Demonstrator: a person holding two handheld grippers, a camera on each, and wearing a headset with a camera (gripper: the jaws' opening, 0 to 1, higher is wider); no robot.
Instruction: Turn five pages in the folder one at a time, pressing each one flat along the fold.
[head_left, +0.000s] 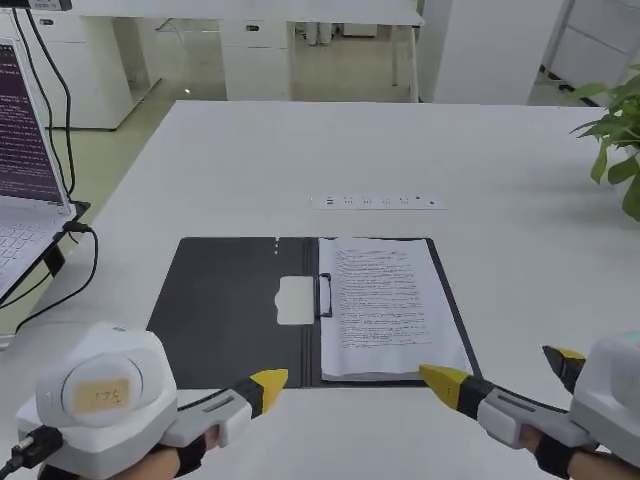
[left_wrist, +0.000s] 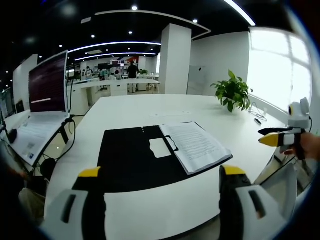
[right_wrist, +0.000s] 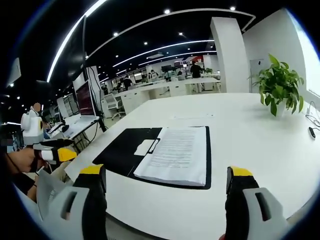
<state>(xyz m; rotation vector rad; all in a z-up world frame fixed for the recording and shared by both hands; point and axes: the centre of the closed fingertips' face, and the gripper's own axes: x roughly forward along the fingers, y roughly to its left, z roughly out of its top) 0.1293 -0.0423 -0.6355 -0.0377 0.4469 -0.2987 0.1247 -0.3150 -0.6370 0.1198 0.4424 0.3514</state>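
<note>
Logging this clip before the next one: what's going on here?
A person holds a gripper in each hand at the near edge of a white table. A black folder lies open in front of them, with a stack of printed pages lying flat on its right half. The left gripper and the right gripper are both open, short of the folder and touching nothing. No page is lifted at this moment.

Laptop (head_left: 20, 160) left, plant (head_left: 615, 125) right of folder (head_left: 230, 310)

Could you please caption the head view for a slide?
Open folder on table, pages on its right; left gripper and right gripper open by the near edge.
</note>
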